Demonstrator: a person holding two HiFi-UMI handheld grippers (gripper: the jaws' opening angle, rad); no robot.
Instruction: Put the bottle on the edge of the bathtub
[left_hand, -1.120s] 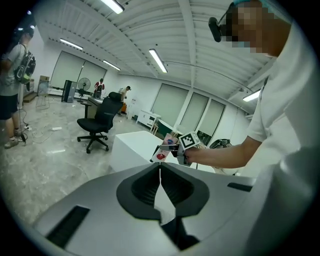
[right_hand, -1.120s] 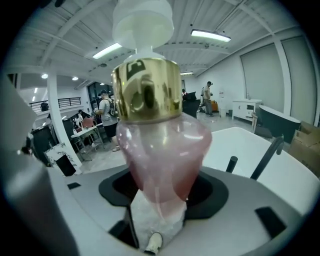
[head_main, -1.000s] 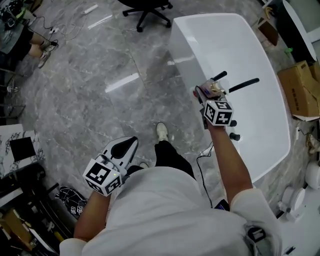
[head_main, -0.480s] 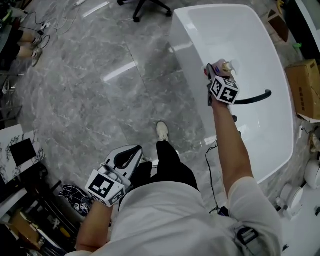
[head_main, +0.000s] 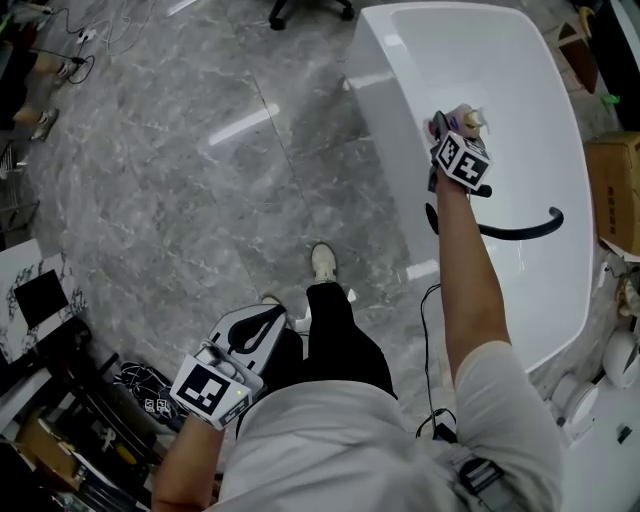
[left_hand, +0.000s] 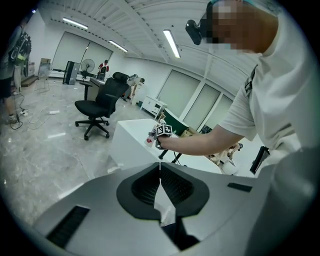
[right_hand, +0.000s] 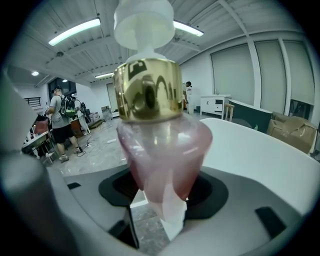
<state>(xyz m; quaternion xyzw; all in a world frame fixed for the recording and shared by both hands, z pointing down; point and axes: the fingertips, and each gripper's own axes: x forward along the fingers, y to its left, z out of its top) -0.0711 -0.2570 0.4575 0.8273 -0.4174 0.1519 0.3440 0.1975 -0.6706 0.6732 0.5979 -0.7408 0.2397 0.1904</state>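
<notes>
Nearest in, the left gripper (head_main: 262, 318) hangs low at the person's left side over the grey floor (head_main: 180, 200), and its own view shows the left gripper (left_hand: 160, 176) with the jaws pressed together and nothing between them, so it has no part in this step. Out to the right, the arm is stretched forward and the right gripper (head_main: 448, 128) carries the bottle (head_main: 468, 120). Seen from the right gripper (right_hand: 162, 202) itself, the jaws stand wide and clamp the lower body of the pink bottle (right_hand: 162, 145), which is upright with its gold collar and white pump on top. So the pick-up is done and the carry looks nearly done: from the head view the bottle sits right over the left rim of the white bathtub (head_main: 392, 130), about halfway along it. Whether its base is touching the rim or hovering just above, I cannot tell. What is left, by my reading, is to settle it flat on that edge, let go, and draw clear. Beyond the bathtub's far end a black chair (head_main: 310, 8) stands on the floor.
</notes>
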